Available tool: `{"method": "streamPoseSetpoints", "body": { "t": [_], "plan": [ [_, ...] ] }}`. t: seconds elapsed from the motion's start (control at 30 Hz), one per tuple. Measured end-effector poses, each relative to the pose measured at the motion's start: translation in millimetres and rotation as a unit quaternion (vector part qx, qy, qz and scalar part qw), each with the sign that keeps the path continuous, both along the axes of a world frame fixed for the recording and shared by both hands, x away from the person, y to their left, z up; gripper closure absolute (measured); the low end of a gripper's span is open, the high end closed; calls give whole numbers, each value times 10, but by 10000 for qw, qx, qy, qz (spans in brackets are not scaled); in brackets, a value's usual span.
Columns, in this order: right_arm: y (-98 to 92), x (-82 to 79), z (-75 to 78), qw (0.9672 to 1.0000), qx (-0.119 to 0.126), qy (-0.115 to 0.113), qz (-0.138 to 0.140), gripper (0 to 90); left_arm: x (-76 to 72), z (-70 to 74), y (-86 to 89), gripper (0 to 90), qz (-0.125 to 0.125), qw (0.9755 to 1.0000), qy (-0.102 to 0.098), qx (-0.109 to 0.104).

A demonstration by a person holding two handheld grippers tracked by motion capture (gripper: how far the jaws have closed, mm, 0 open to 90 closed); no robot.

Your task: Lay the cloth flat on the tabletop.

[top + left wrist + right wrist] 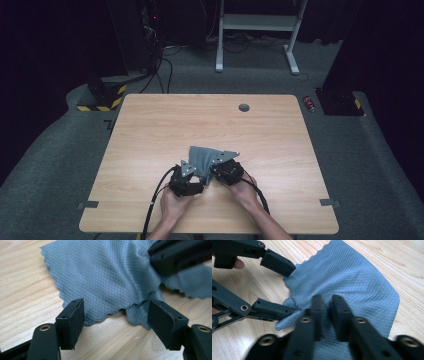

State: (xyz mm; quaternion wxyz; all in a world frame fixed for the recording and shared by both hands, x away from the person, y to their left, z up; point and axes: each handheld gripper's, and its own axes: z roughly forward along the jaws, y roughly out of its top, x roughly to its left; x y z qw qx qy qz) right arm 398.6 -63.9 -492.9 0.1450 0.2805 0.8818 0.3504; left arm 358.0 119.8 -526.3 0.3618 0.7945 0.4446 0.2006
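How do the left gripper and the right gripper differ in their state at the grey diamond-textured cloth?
The left gripper has its jaws wide open around the grey diamond-textured cloth's scalloped edge, without pinching; the right gripper has its jaws nearly shut, pinching a fold. Both are black and low over the wooden table.

Blurred right tongs (325,305) hide the grey cloth (352,275) pinched between them.

Wooden table (150,130), grey carpet (60,165), white desk frame (257,22), dark room
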Motion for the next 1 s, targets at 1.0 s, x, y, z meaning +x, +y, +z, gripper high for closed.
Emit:
{"method": "streamPoseSetpoints", "body": {
  "t": [1.0],
  "plan": [
    [-661,281,290,9912,470,-182,-1228,899,-11,-5,16,281,109,9999,-2,27]
  ]
}}
